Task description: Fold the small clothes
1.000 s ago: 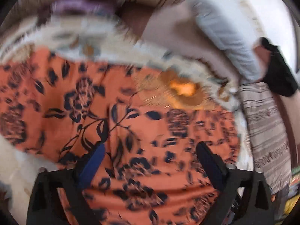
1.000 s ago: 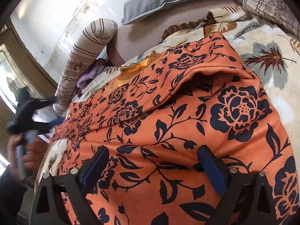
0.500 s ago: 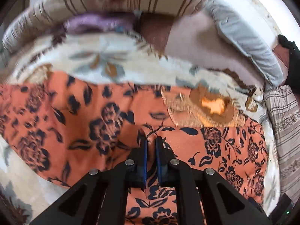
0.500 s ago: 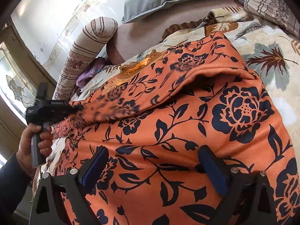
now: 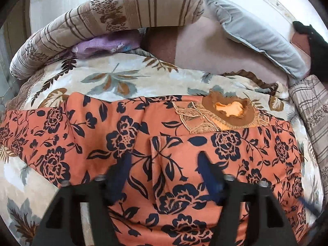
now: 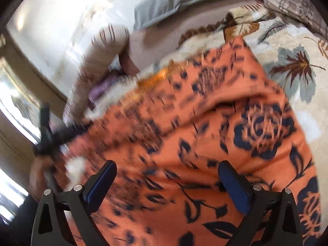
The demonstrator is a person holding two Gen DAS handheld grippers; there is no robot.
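The orange floral garment (image 5: 205,149) lies spread on the bed's leaf-print blanket (image 5: 114,78). The left tongs (image 5: 162,164) are opening over a raised crease, nothing pinched; the right tongs (image 6: 166,176) hang open above the cloth. Risk: the released fold could slump, and farther off the neckline (image 5: 229,108) could skew

We see an orange dress (image 5: 184,143) with navy flowers, a cream leaf-print blanket (image 5: 114,80), and a grey pillow (image 5: 260,39).
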